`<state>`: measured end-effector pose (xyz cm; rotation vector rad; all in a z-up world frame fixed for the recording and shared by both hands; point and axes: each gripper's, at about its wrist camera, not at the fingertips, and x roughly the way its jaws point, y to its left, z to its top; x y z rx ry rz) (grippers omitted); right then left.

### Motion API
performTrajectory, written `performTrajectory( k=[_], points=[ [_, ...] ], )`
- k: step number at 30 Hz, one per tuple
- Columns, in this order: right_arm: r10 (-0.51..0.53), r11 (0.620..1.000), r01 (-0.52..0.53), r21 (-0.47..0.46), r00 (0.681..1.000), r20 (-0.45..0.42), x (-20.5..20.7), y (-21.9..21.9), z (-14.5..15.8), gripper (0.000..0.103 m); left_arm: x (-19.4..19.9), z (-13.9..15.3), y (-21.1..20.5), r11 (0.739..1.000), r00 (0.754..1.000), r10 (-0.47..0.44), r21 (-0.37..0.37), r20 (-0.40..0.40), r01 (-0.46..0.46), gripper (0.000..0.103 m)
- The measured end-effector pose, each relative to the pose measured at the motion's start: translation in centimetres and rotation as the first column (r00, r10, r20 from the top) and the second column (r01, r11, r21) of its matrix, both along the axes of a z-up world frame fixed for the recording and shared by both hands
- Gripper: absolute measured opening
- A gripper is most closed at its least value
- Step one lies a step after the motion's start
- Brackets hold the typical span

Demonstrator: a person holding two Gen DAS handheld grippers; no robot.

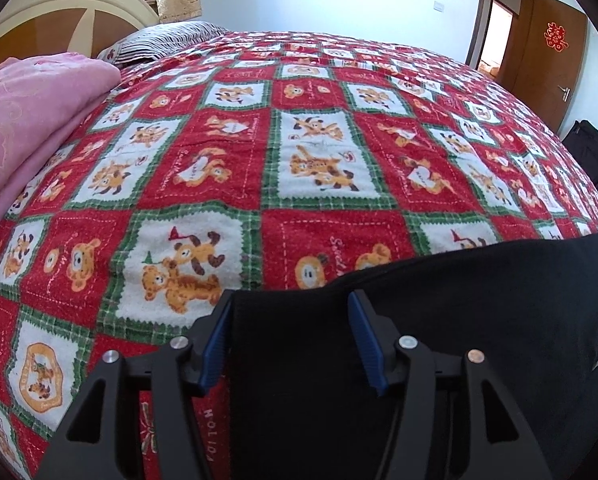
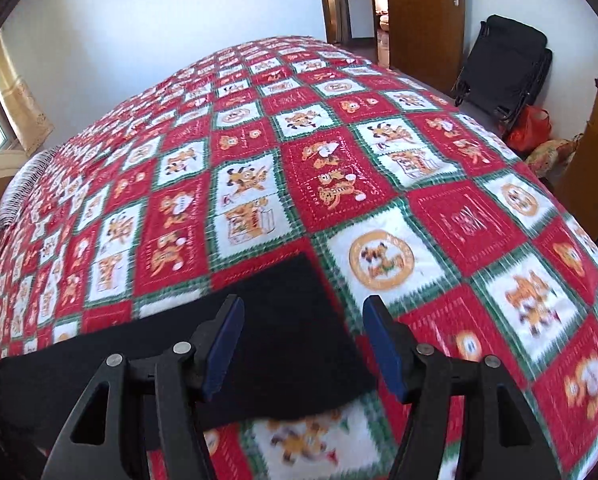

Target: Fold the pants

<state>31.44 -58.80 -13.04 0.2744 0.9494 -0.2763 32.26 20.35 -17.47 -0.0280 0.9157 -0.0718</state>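
The black pants (image 1: 439,320) lie flat on the bed, on a red, white and green patchwork bedspread (image 1: 299,140) printed with cartoon bears.

In the left wrist view, the left gripper (image 1: 291,300) hangs over one end of the pants. Its jaws are spread, and the dark cloth fills the gap between the two blue pads (image 1: 215,344). The pads stand clear of the fabric and pinch nothing. The edge of the pants runs just ahead of the fingertips, and the garment stretches away to the right side of that view.

In the right wrist view, the right gripper (image 2: 303,304) is likewise spread over the other end of the pants (image 2: 283,320). A corner of the cloth reaches ahead of the fingertips. The left blue pad (image 2: 223,344) sits above the black fabric, while the right one sits just past the garment's edge, over the bedspread (image 2: 479,220). Nothing is clamped. This view is blurred near the bottom.

Some writing can be read on the bedspread. Upside-down letters "NOLID" (image 1: 209,436) show on a red patch beside the left gripper. A red patch further up carries cursive script beginning "Sweet", with the rest too small to read. A red paper ornament (image 1: 556,38) hangs on the wooden door (image 1: 547,64); its characters are not legible.
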Motion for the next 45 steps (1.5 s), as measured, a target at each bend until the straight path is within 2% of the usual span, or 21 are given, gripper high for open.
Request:
performTrajectory(
  k=[5, 12, 14, 16, 17, 21, 30, 33, 37, 45],
  points=[
    [0.043, 0.999, -0.042, 0.035, 0.998, -0.048, 3.0, -0.5, -2.2, 0.064, 0.0, 0.0, -0.1, 1.000, 1.000, -0.005, 0.005, 0.007, 0.005, 0.057],
    [0.113, 0.993, -0.114, -0.001, 0.989, -0.090, 5.0, 0.2, -4.4, 0.062, -0.1, 0.2, -0.6, 1.000, 0.999, -0.026, 0.016, 0.023, 0.026, 0.039],
    [0.136, 0.991, -0.136, 0.010, 0.987, -0.080, 4.8, 0.4, -4.3, 0.025, -0.2, 0.2, -0.8, 0.999, 0.999, -0.043, 0.014, 0.027, 0.043, 0.030],
    [0.155, 0.987, -0.153, 0.041, 0.986, -0.062, 4.3, 0.4, -4.0, 0.013, -0.3, 0.3, -1.1, 0.998, 0.997, -0.063, 0.016, 0.034, 0.062, 0.019],
    [0.163, 0.986, -0.161, 0.036, 0.985, -0.059, 4.1, 0.7, -3.9, 0.012, -0.4, 0.4, -1.3, 0.997, 0.997, -0.071, 0.017, 0.037, 0.070, 0.017],
    [0.186, 0.982, -0.187, -0.014, 0.982, -0.025, 3.0, 2.0, -2.8, 0.010, -0.5, 0.6, -1.1, 0.997, 0.996, -0.071, 0.009, 0.049, 0.070, 0.015],
    [0.198, 0.978, -0.187, -0.096, 0.972, 0.123, -0.5, 3.3, 2.0, 0.010, -1.4, 1.7, 0.6, 0.991, 0.993, -0.043, -0.124, 0.113, 0.056, 0.015],
    [0.206, 0.976, -0.188, -0.111, 0.961, 0.185, -2.2, 3.3, 3.6, 0.010, -1.9, 2.2, 0.6, 0.989, 0.990, -0.052, -0.133, 0.134, 0.070, 0.014],
    [0.202, 0.978, -0.179, -0.105, 0.941, 0.272, -5.0, 3.0, 5.4, 0.010, -2.6, 3.0, 1.3, 0.978, 0.981, -0.055, -0.187, 0.189, 0.091, 0.014],
    [0.223, 0.974, -0.193, -0.117, 0.903, 0.367, -10.2, 3.5, 6.9, 0.010, -4.8, 4.9, 1.9, 0.968, 0.961, -0.060, -0.217, 0.270, 0.122, 0.014]
  ],
)
